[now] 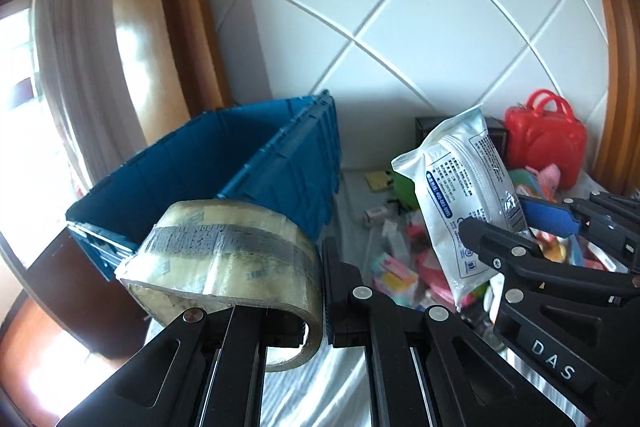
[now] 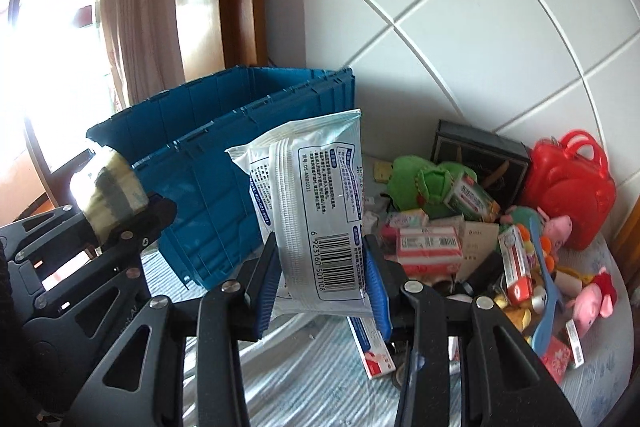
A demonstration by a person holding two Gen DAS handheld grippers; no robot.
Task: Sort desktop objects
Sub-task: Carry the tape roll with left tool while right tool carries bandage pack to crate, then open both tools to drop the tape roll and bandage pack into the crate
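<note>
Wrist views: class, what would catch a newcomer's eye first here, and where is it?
The white wipes pack, clamped upright in the right hand-held gripper, fills the middle. The left hand-held gripper holds a clear tape roll before the blue crate. A red toy case tops the clutter at right.

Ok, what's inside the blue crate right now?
Only the upper inner walls of the blue crate show, bare blue plastic. Its floor is hidden by the near wall, the tape roll and the wipes pack, so the contents can't be told.
</note>
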